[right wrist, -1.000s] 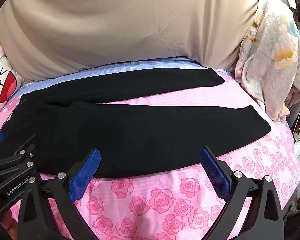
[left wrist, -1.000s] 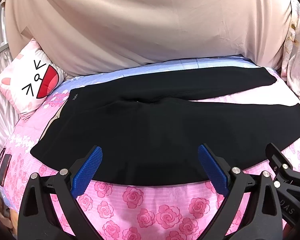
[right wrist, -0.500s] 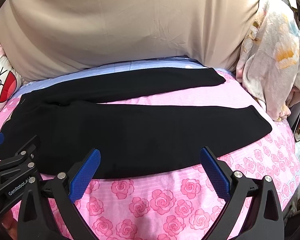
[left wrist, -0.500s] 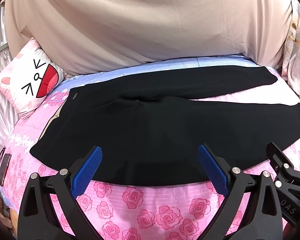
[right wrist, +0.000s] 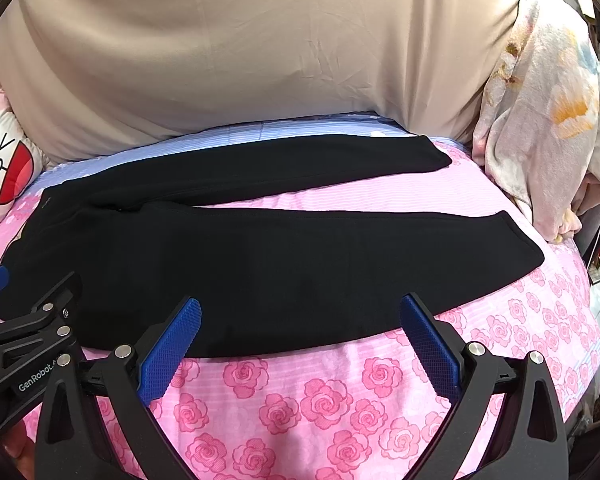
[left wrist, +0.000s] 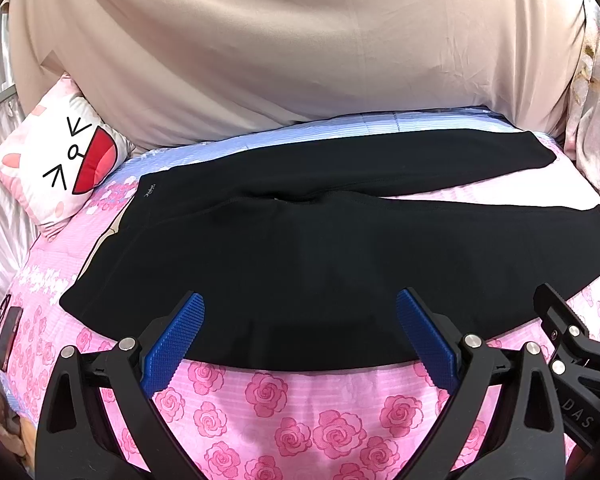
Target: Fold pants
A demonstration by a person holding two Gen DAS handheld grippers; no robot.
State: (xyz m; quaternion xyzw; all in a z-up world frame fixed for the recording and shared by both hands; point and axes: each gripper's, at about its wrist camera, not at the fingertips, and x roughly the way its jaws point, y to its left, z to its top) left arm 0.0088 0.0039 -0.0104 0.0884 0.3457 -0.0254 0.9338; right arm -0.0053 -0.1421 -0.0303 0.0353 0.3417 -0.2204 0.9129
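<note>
Black pants (left wrist: 320, 248) lie flat on the pink rose bedspread (left wrist: 292, 408), waistband at the left, both legs stretched to the right and spread apart. They also show in the right wrist view (right wrist: 284, 264). My left gripper (left wrist: 300, 320) is open and empty, hovering over the near edge of the pants near the waist end. My right gripper (right wrist: 300, 324) is open and empty over the near edge of the front leg. Each gripper shows at the edge of the other's view: the right one (left wrist: 576, 344) and the left one (right wrist: 24, 340).
A cat-face pillow (left wrist: 56, 164) sits at the back left. A beige sheet (left wrist: 300, 60) covers the wall behind the bed. A floral blanket (right wrist: 540, 132) is heaped at the right. A dark phone-like object (left wrist: 7, 336) lies at the bed's left edge.
Both grippers have crept very slightly; the pants have not moved and both grippers stay open.
</note>
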